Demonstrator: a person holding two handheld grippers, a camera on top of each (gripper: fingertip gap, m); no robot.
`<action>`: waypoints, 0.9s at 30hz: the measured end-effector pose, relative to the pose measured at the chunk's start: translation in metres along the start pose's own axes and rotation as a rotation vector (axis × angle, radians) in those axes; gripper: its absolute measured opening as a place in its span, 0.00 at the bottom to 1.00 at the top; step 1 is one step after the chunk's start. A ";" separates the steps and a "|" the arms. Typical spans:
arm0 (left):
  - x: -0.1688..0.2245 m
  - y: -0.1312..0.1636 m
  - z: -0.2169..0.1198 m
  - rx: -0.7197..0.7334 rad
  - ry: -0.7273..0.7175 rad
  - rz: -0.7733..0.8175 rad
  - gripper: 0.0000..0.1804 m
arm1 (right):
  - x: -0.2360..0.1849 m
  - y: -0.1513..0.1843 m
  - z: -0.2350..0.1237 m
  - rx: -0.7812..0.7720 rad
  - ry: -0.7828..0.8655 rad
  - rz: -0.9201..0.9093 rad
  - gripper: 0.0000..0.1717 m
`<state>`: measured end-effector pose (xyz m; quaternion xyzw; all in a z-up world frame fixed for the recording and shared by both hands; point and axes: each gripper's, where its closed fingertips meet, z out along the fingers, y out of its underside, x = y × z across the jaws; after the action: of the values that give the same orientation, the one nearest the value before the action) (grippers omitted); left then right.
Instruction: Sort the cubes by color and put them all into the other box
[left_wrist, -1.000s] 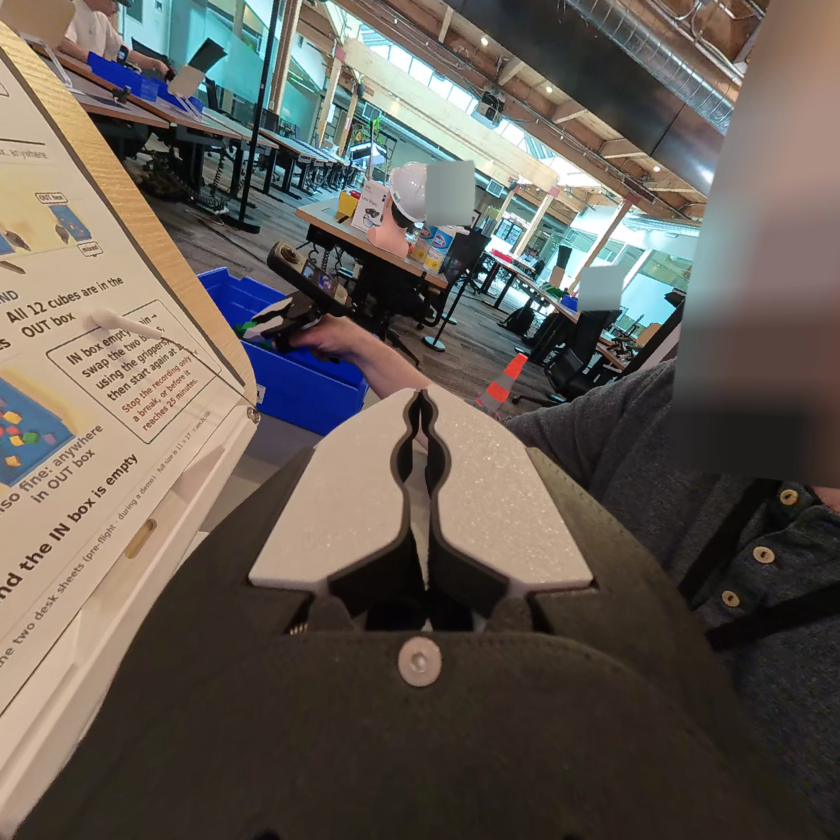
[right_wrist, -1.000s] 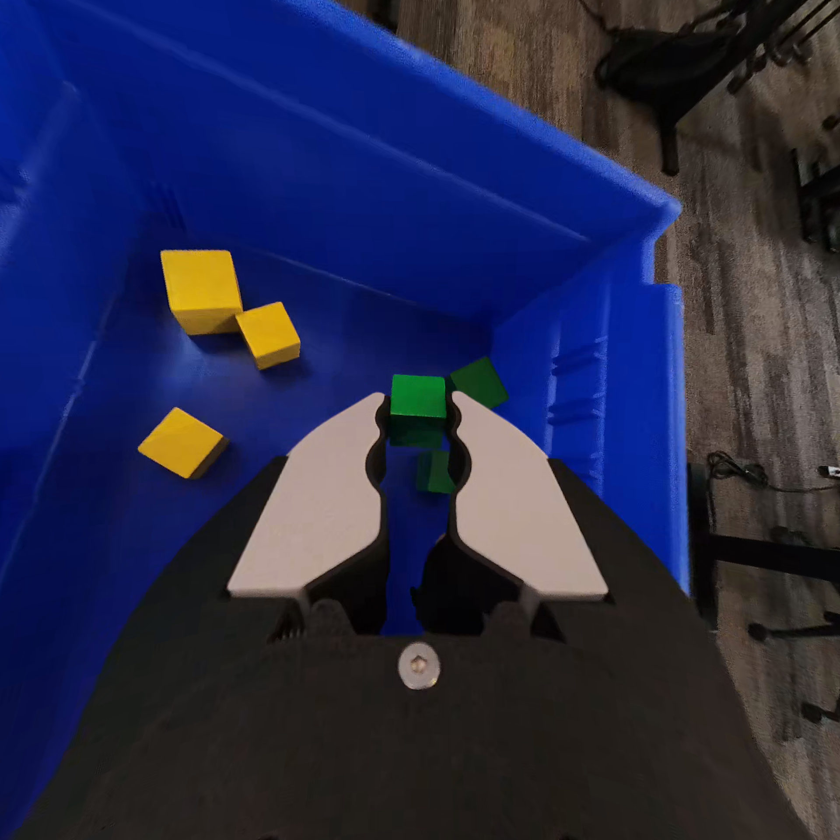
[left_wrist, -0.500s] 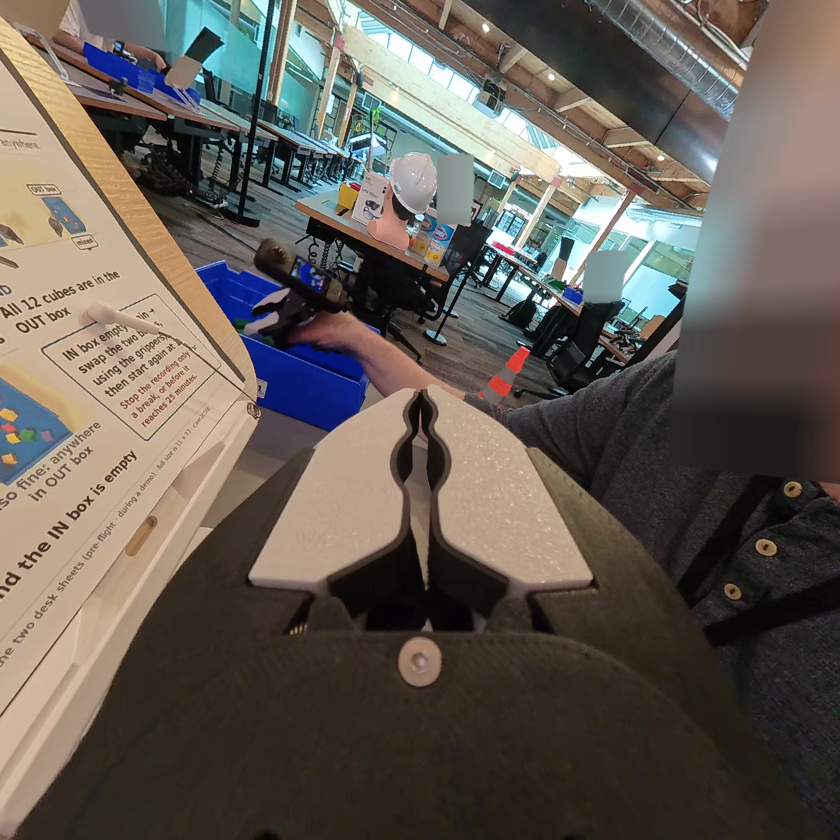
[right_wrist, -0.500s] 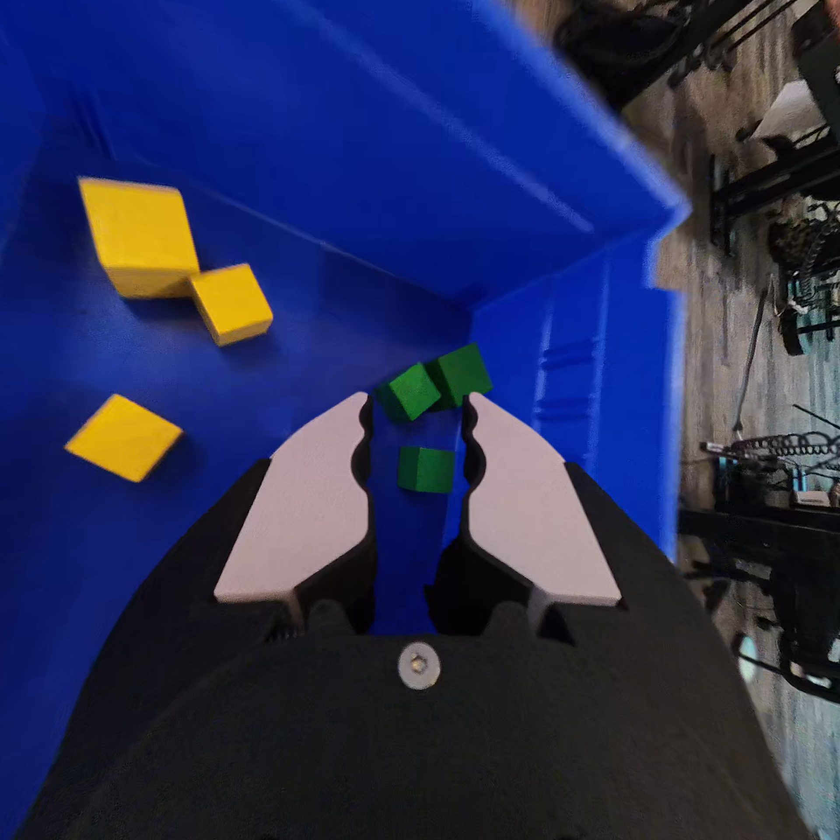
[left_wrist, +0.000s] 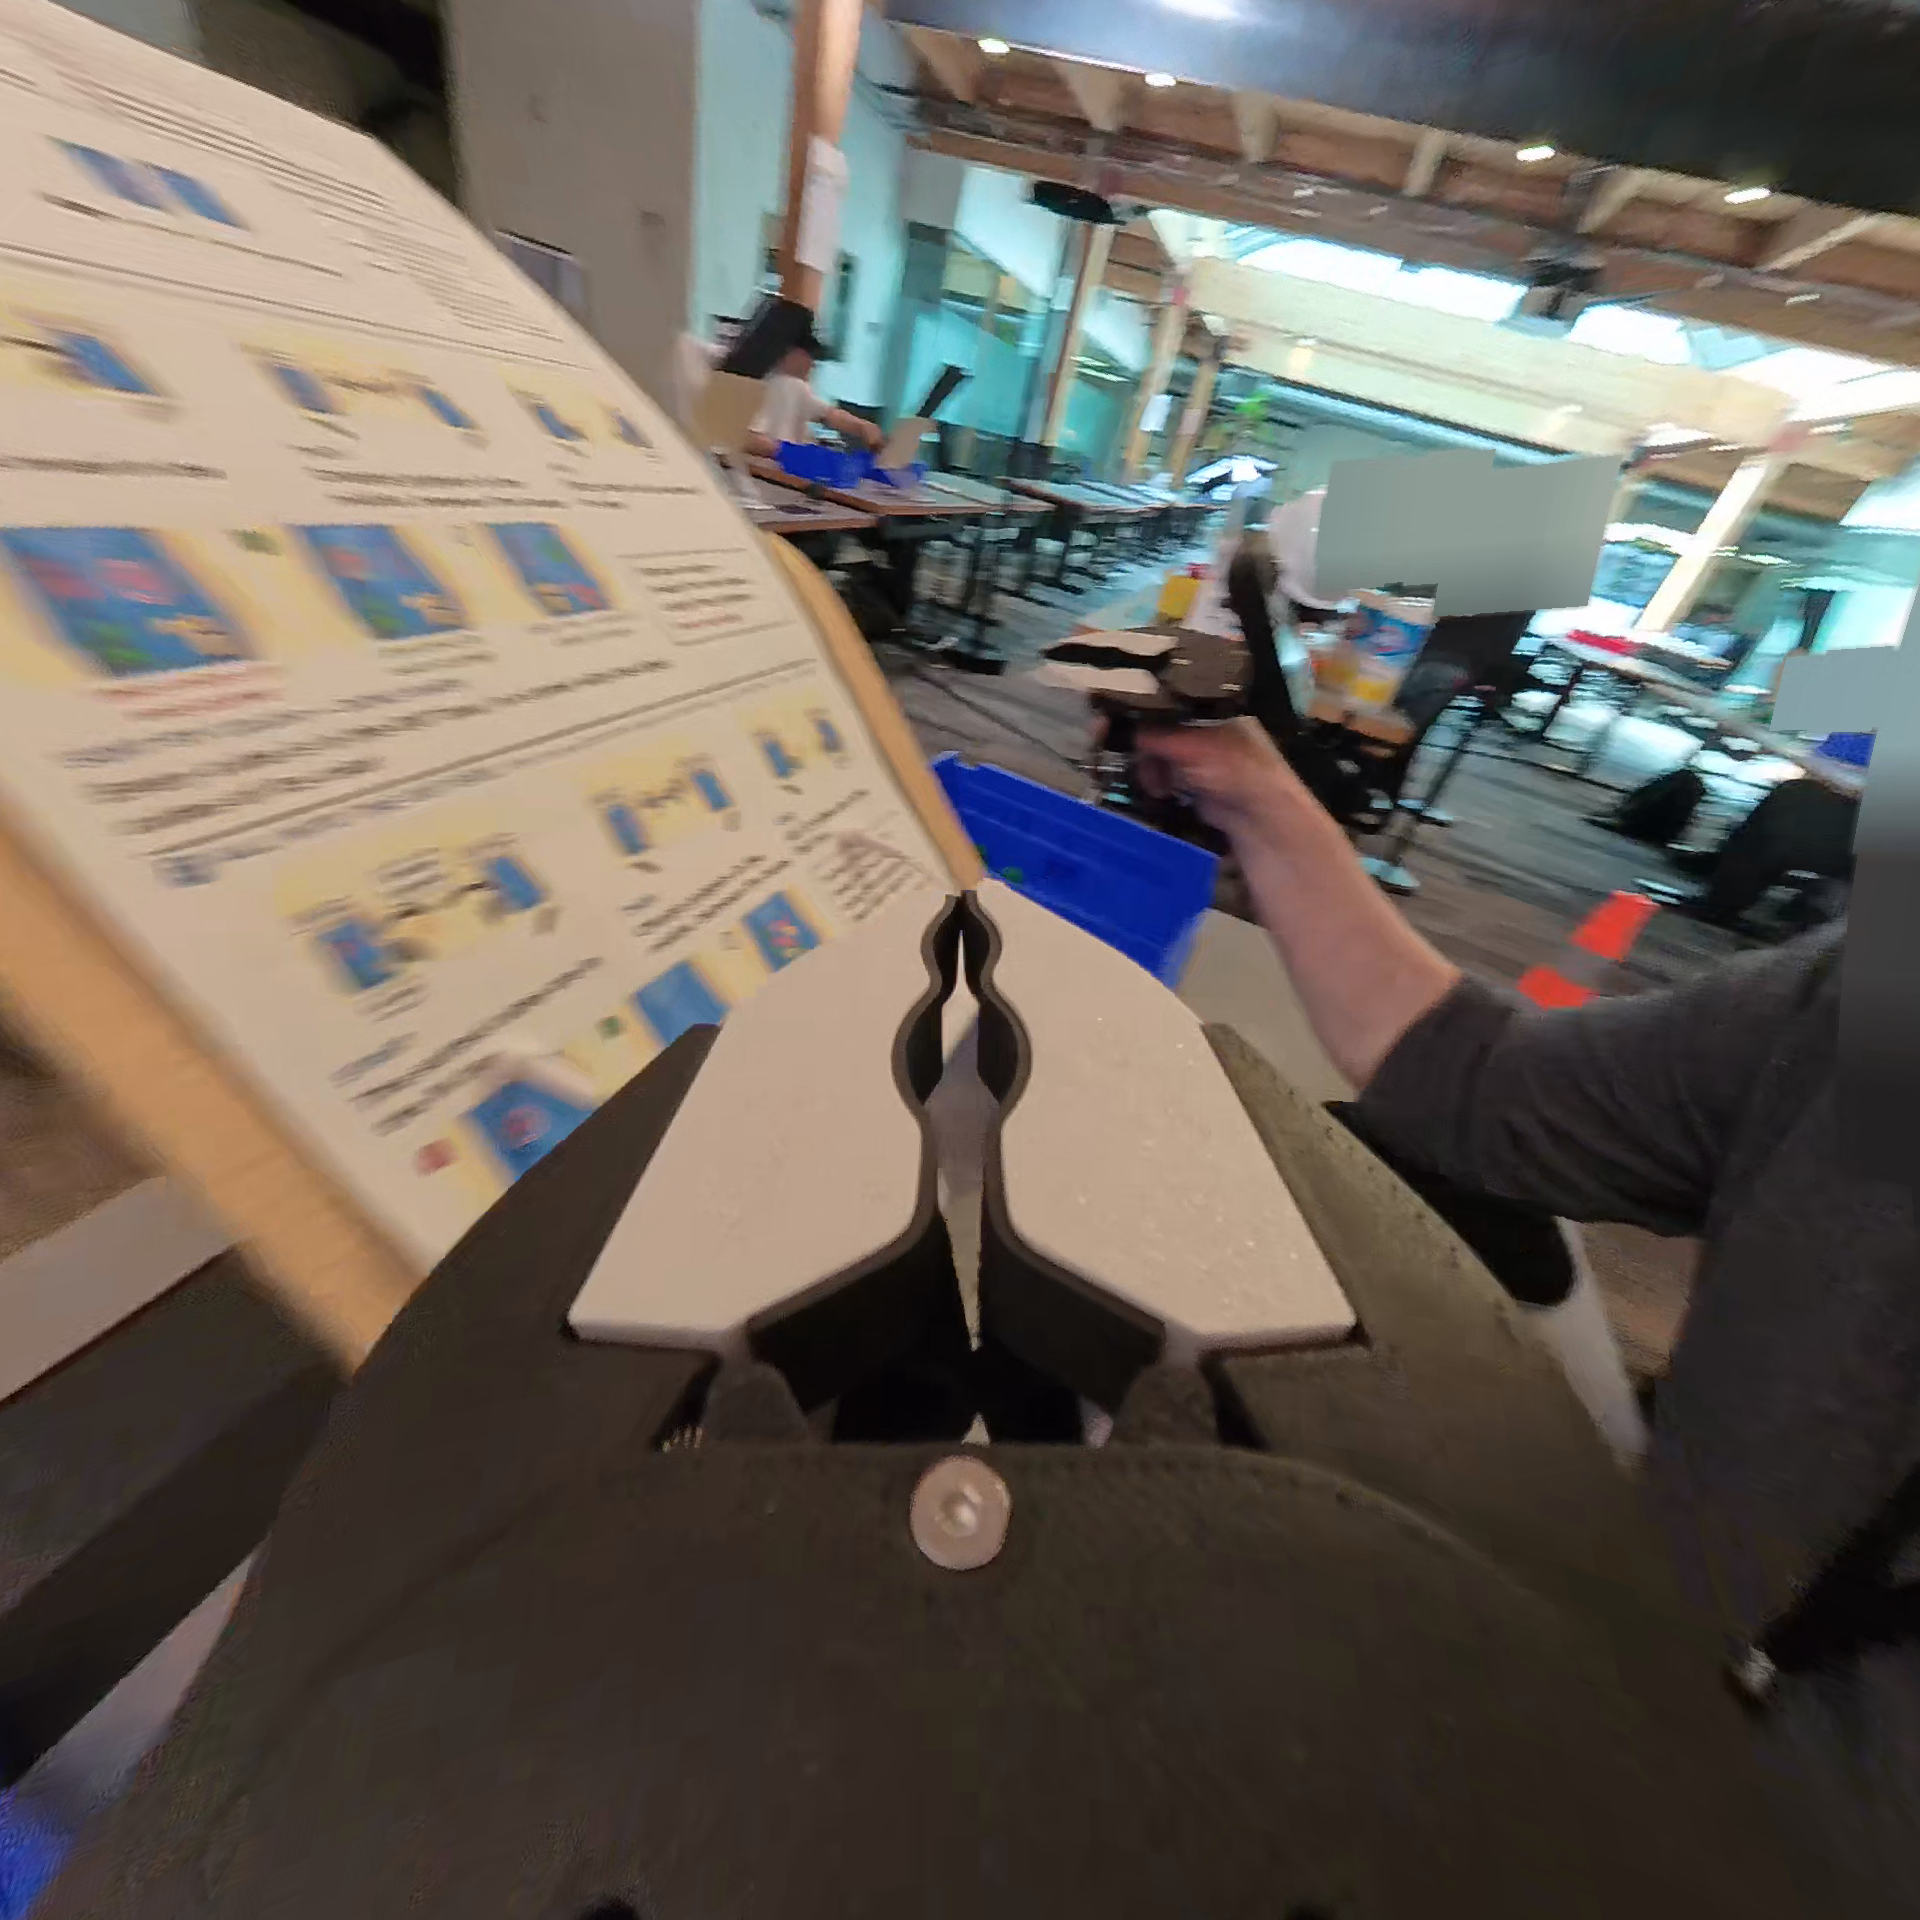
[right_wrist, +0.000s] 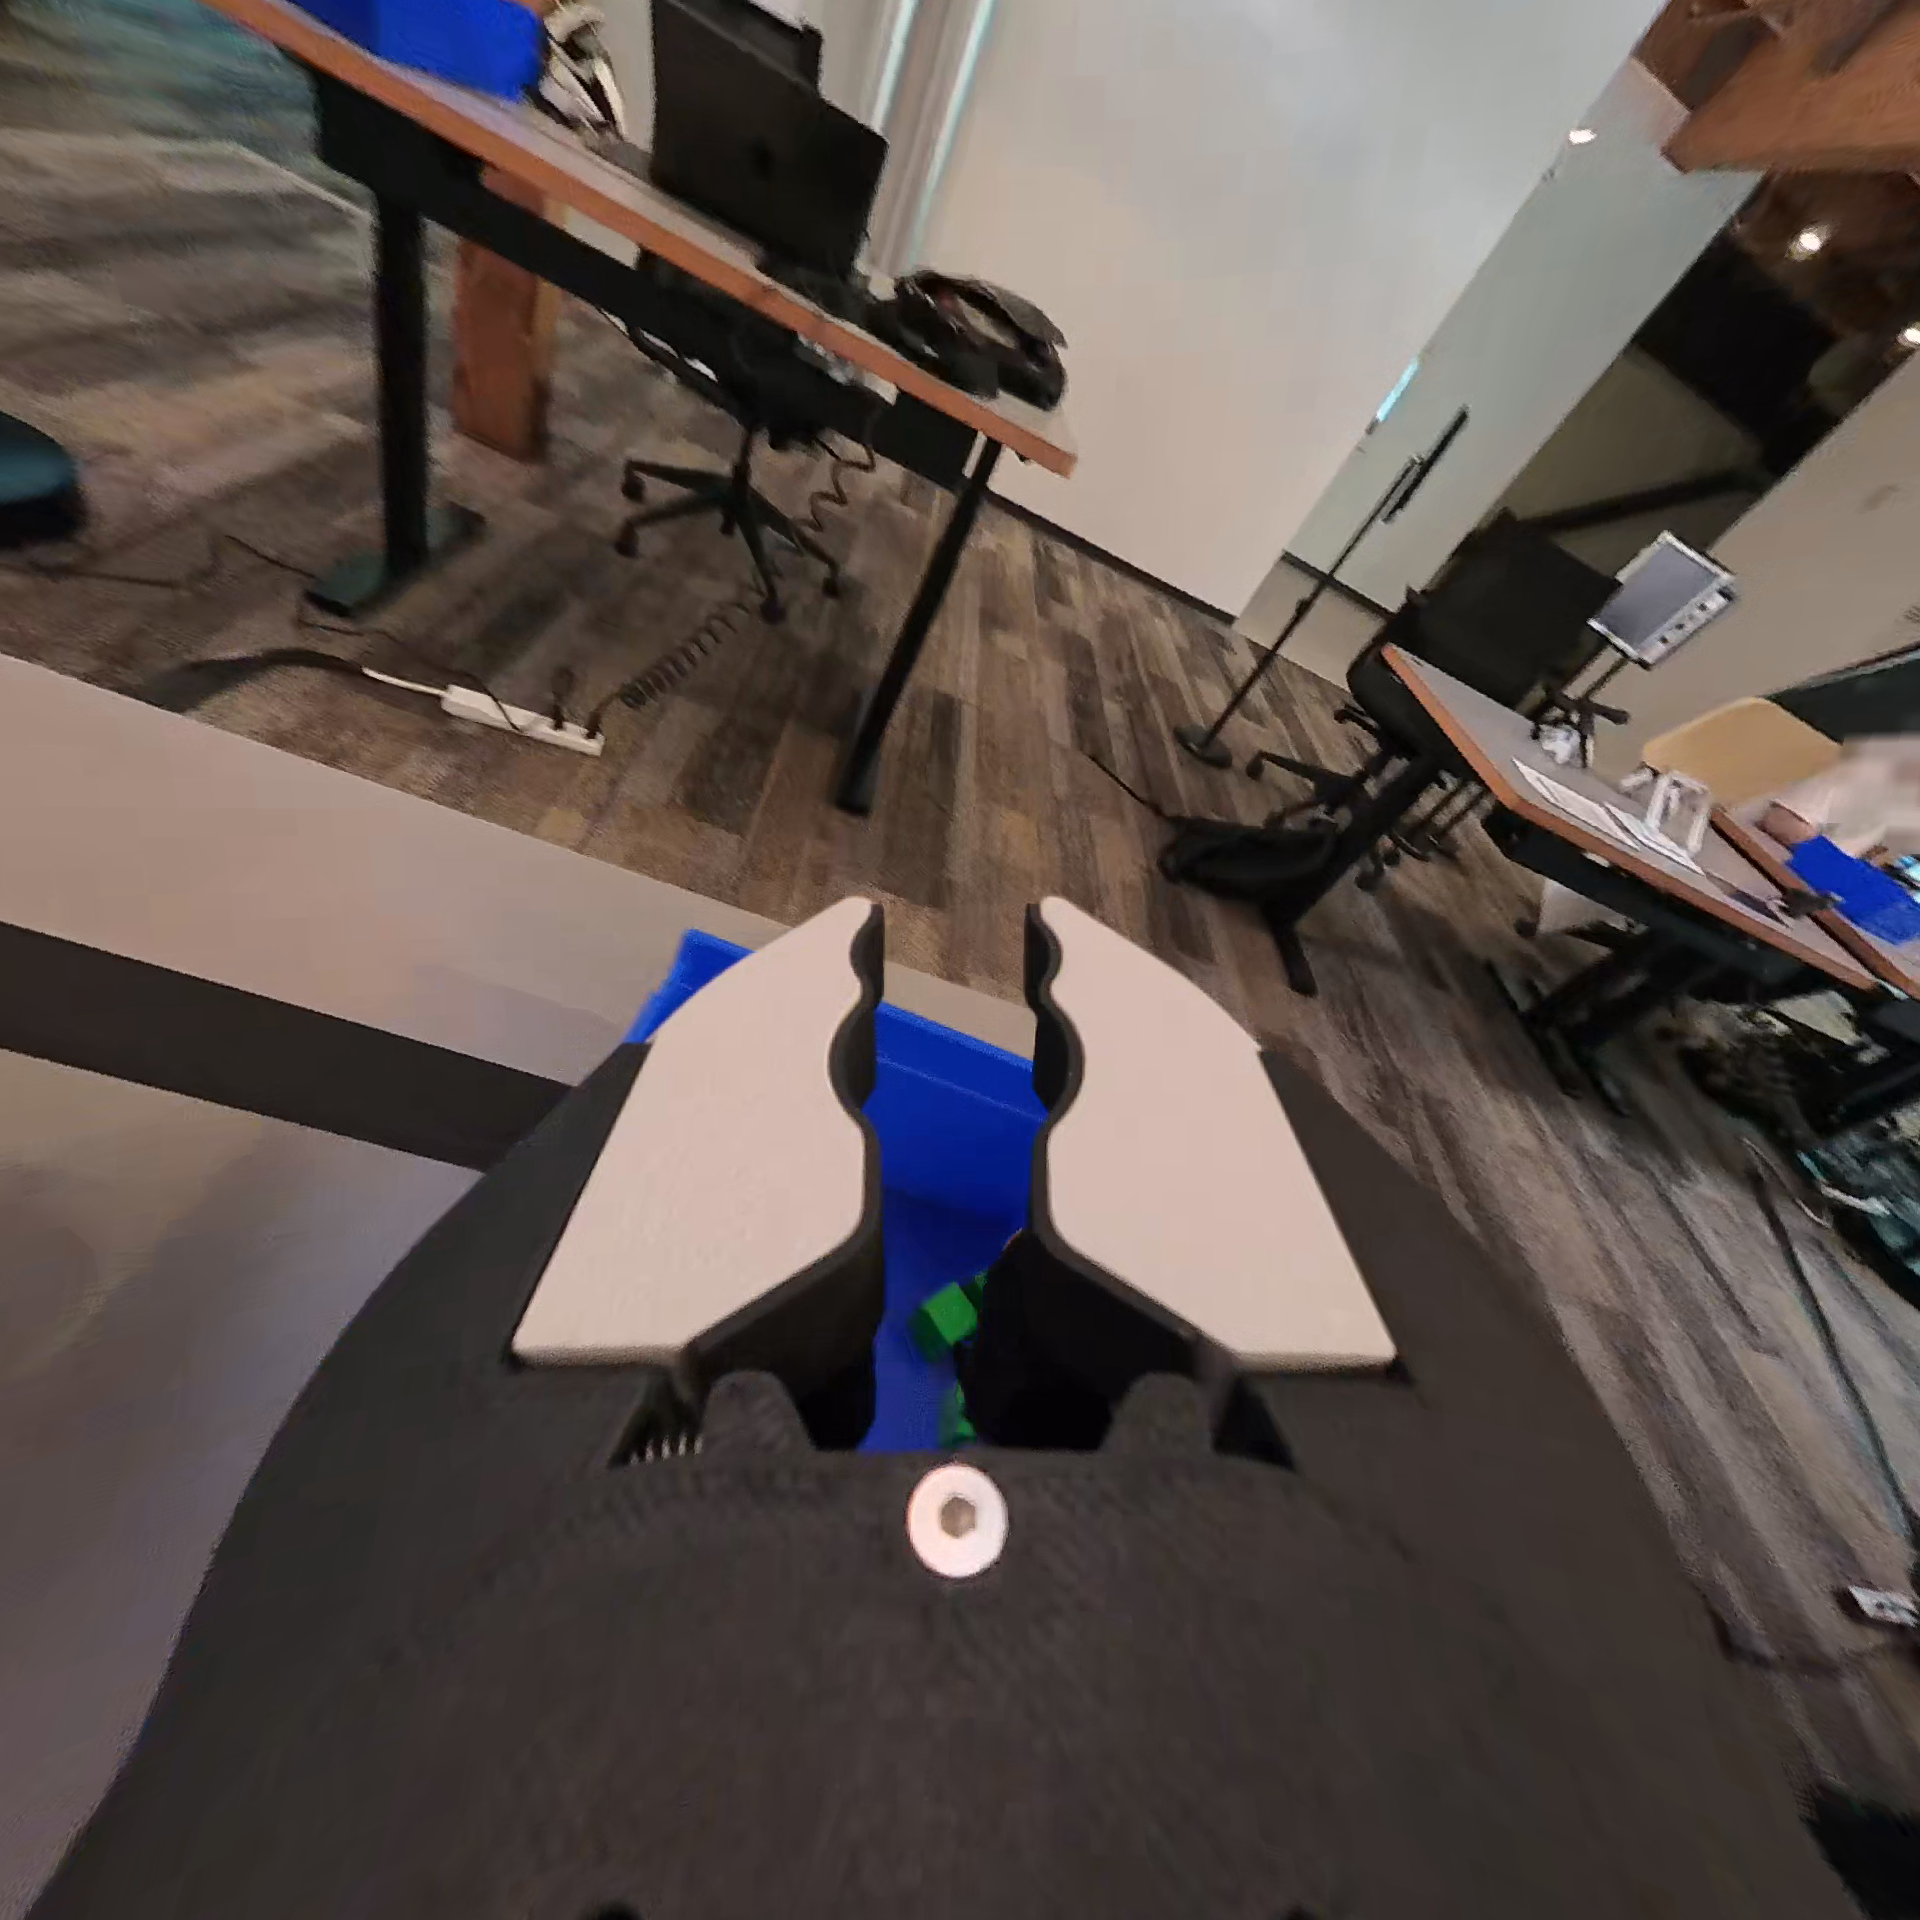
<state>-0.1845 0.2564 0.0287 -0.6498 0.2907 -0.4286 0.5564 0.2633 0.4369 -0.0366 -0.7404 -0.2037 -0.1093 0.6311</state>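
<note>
Left gripper (left_wrist: 964, 914): jaws closed, tips meeting, nothing between them. Aimed past edge of instruction sheet (left_wrist: 416, 644) toward blue box (left_wrist: 1081, 862).

Right gripper (right_wrist: 954, 935): jaws parted to moderate gap, nothing between pads. Raised above blue box (right_wrist: 935, 1070), pointing out over floor (right_wrist: 1039, 675). In left view, seen held in hand (left_wrist: 1205, 769) above box.

Green cubes (right_wrist: 948, 1320): inside box, visible low between right fingers (right_wrist: 727, 1122), clear of pads. Other cubes hidden by gripper body.

Desk (right_wrist: 727, 270) and chair (right_wrist: 748, 499) beyond.
</note>
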 end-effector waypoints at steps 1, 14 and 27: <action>-0.013 -0.003 -0.013 0.006 -0.068 0.012 0.00 | -0.007 -0.006 -0.001 0.015 -0.022 0.001 0.15; -0.193 0.061 -0.142 -0.147 -0.710 -0.106 0.10 | -0.078 -0.025 0.006 0.057 -0.135 -0.121 0.14; -0.261 0.207 -0.160 -0.759 -0.819 -0.088 0.20 | -0.111 -0.024 0.010 0.060 -0.215 -0.190 0.14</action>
<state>-0.4258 0.3596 -0.2309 -0.9294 0.1574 -0.0295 0.3326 0.1526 0.4313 -0.0640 -0.7059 -0.3426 -0.0826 0.6144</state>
